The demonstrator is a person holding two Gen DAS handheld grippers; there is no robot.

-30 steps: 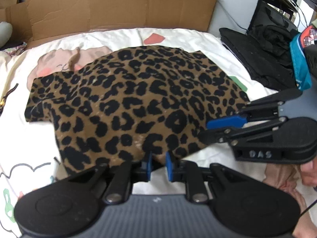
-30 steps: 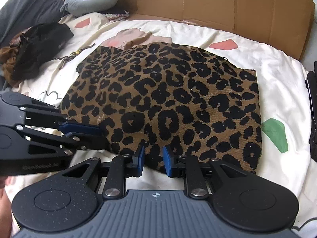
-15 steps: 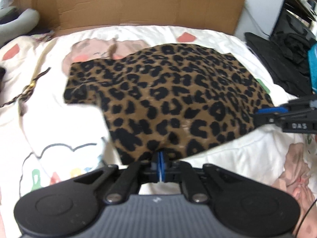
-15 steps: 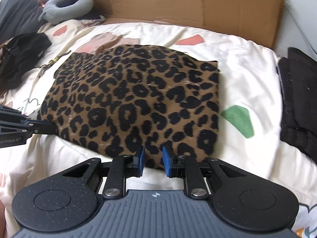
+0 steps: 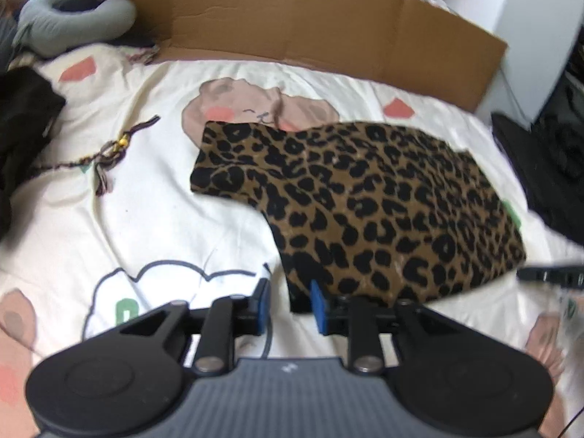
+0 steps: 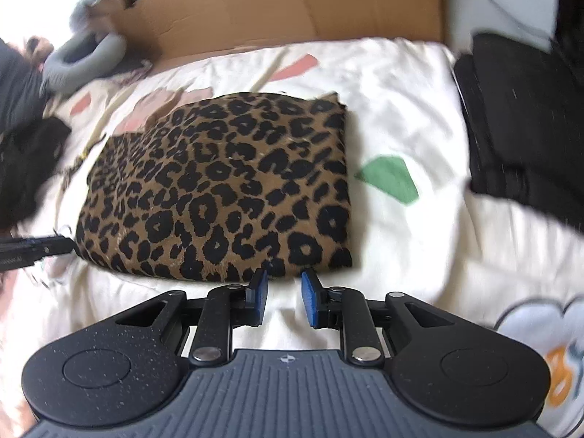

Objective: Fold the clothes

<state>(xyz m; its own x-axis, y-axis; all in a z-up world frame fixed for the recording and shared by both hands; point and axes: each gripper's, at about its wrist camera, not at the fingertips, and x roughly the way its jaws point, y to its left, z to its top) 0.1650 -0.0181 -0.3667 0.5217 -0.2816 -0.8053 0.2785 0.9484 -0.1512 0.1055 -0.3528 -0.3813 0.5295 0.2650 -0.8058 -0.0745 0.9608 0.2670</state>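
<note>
A cream bedsheet printed with cartoon animals and coloured shapes covers the bed and serves as the folding surface, wide and soft enough for a garment to lie flat. Along its far edge a flattened brown cardboard sheet stands against the wall, seemingly as a backstop. A heap of black clothing lies off to the right side, probably waiting its turn or already dealt with, and a grey curved neck pillow sits in the far left corner, out of the way.

In the middle of the bed lies the leopard-print knitted top in brown and black, already folded into a rough rectangle, with one short sleeve sticking out to the left. Its near hem lies just ahead of both tools.

The left hand-held gripper hovers at the near left corner of the top; its jaws are opening, and its right blue pad overlaps the hem, but nothing is pinched between them. The right hand-held gripper sits just short of the near right hem, jaws parted a little and opening slightly, with only bedsheet in the gap. I would judge that the fold has just been laid down and released, so the sleeve wants tucking next.
</note>
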